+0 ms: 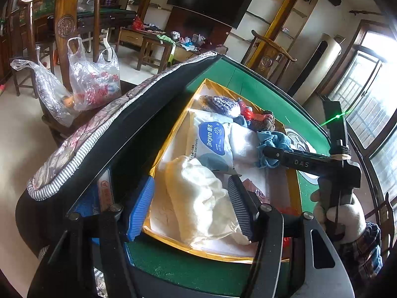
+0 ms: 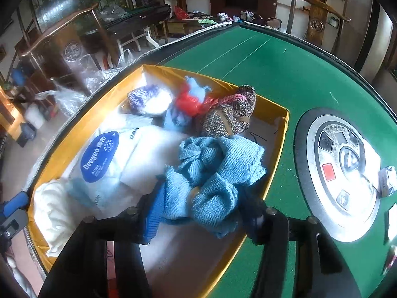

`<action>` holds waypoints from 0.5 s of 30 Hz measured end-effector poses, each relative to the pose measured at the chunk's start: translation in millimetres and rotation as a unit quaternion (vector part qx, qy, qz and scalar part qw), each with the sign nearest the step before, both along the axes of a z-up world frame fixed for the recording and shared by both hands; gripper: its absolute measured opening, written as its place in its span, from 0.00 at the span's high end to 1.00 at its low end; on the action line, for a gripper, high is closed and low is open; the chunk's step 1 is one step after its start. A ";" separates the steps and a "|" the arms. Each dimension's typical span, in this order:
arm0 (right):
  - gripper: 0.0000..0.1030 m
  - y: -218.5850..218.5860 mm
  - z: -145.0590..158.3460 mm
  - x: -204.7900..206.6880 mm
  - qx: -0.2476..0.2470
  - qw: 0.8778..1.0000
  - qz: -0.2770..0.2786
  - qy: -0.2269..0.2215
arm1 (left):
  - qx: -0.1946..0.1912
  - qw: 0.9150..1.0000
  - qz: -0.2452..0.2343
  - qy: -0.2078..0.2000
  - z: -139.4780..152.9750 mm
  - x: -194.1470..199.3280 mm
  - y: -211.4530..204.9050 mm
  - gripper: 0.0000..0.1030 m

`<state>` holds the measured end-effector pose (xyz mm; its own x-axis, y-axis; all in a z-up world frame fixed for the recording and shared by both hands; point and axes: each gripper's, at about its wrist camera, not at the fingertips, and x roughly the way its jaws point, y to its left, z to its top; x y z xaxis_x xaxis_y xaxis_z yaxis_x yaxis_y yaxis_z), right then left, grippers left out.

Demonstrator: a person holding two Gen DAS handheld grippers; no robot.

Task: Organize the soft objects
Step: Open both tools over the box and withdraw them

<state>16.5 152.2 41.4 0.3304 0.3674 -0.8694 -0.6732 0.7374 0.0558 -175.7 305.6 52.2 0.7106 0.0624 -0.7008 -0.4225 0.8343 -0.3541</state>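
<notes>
Right gripper [image 2: 198, 213] clamped on blue knit cloth [image 2: 215, 173], lower centre, over yellow box [image 2: 278, 149]. Left gripper [image 1: 191, 206] apart above cream cloth [image 1: 198, 193]. Lower cloth fully inside walls, release flat beside wipes pack [image 2: 104, 159].

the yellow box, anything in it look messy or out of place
Mostly tidy: the Deeyeo wipes pack lies flat in the yellow box. The blue knitted cloth is crumpled rather than folded, bunched between the right hand-held gripper's fingers. A small white packet sits outside, on the table's control panel.
</notes>
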 end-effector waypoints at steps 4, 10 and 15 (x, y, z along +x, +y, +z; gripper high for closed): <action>0.39 -11.6 10.0 -12.8 0.010 1.000 0.011 0.006 | 0.001 1.000 0.004 0.000 1.1 -1.2 0.8 0.42; 0.36 -37.8 24.7 -28.1 0.049 0.999 0.007 0.012 | 0.003 1.000 -0.001 0.002 4.1 -0.1 -5.3 0.42; 0.36 -80.6 40.0 -34.4 0.107 0.994 -0.020 0.011 | 0.017 1.000 -0.012 0.003 8.9 2.4 -14.6 0.42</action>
